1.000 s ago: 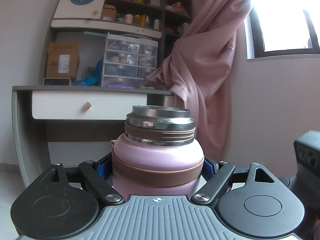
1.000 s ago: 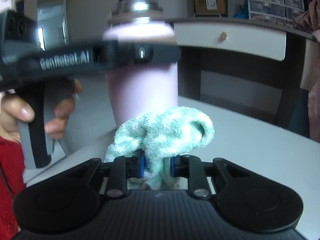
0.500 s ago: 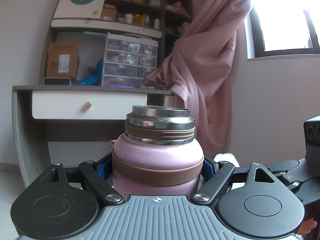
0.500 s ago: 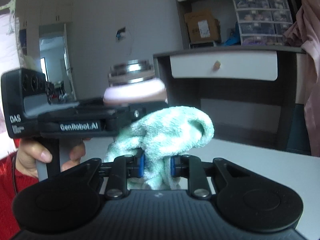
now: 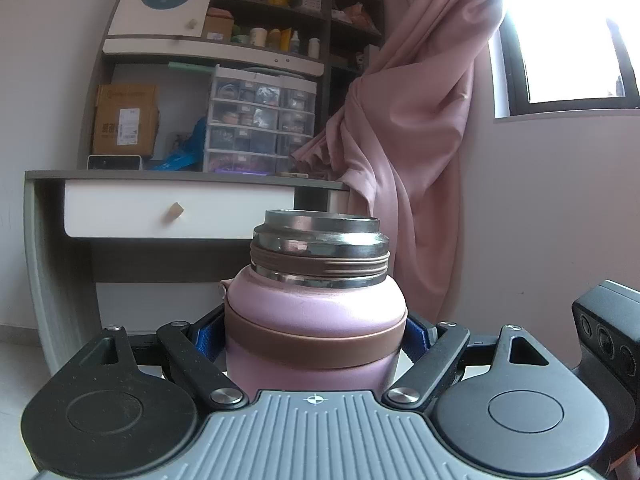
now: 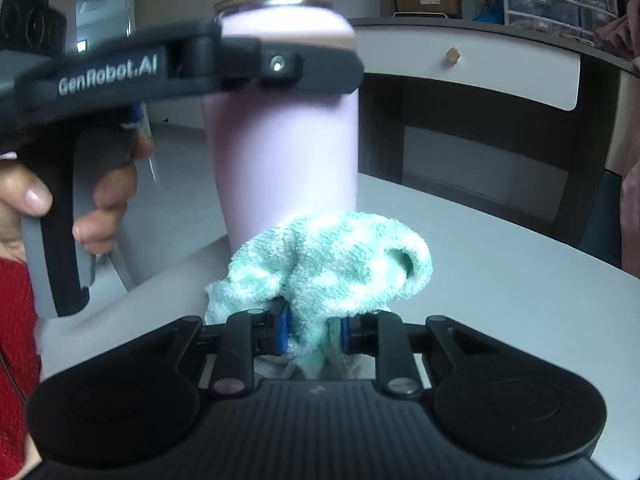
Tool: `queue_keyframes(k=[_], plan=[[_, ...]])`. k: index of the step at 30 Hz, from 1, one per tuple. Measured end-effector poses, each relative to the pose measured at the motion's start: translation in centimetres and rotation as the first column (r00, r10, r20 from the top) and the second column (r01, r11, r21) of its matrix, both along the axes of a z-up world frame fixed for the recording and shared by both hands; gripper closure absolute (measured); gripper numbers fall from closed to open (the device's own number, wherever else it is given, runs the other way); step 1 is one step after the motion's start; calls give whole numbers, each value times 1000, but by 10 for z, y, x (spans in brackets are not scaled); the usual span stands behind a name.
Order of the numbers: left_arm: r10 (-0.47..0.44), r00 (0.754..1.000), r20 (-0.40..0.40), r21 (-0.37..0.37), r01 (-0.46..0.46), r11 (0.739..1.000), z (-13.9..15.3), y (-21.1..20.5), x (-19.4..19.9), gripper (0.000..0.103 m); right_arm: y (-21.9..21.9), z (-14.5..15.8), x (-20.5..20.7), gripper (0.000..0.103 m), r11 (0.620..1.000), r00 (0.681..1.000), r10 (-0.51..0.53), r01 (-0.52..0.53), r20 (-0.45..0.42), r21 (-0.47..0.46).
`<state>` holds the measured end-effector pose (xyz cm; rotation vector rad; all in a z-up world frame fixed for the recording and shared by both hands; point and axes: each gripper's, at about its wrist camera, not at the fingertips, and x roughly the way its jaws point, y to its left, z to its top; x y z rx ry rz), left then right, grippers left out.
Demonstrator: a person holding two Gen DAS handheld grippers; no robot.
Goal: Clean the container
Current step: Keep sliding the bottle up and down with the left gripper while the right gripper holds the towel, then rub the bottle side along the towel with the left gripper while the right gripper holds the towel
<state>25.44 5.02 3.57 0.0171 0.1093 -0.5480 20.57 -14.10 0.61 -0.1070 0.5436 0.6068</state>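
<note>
A pink flask [image 5: 316,320] with a brown band and an open steel mouth stands upright between the blue pads of my left gripper [image 5: 316,338], which is shut on its upper body. In the right wrist view the same flask [image 6: 280,152] rises from the grey table, with the left gripper [image 6: 256,68] clamped across its shoulder and a person's hand [image 6: 28,200] on the handle. My right gripper [image 6: 312,334] is shut on a mint-green towel [image 6: 336,264], bunched up close against the flask's lower side. Whether the towel touches the flask is unclear.
A grey table [image 6: 500,272] stretches to the right of the flask. Behind stand a desk with a white drawer [image 5: 172,210], shelves with a cardboard box [image 5: 124,118] and plastic drawers [image 5: 260,120], and a pink curtain [image 5: 420,120]. The right gripper's body [image 5: 608,336] shows at the left view's right edge.
The right gripper with the towel rose toward the flask's shoulder half a second ago and has come back down beside the flask's lower body. The left gripper and flask have stayed still.
</note>
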Motion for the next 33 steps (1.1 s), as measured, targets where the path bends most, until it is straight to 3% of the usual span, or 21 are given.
queue_keyframes(k=[5, 11, 17, 22, 27, 33], plan=[[-4, 1000, 0, -1, 4, 1000, 0, 1, 0, 19, -4, 3, -4, 81, 1000, 1000, -4, 4, 6, 24], [-5, 1000, 0, 0, 5, 1000, 0, 1, 0, 19, -25, 27, -20, 81, 991, 993, -66, 54, 101, 119], [-4, 1000, 0, -1, 4, 1000, -1, 0, -1, 19, -32, 36, -23, 81, 974, 966, -166, 128, 201, 188], [-4, 1000, -2, -2, 4, 1000, 0, 0, -1, 19, -31, 33, -16, 81, 964, 964, -181, 134, 195, 231], [-4, 1000, -2, -2, 4, 1000, 1, -2, -1, 19, -25, 27, -11, 81, 970, 965, -182, 145, 187, 197], [-4, 1000, -2, -3, 4, 1000, 1, -2, -2, 19, -20, 15, -2, 81, 978, 979, -169, 153, 111, 139]])
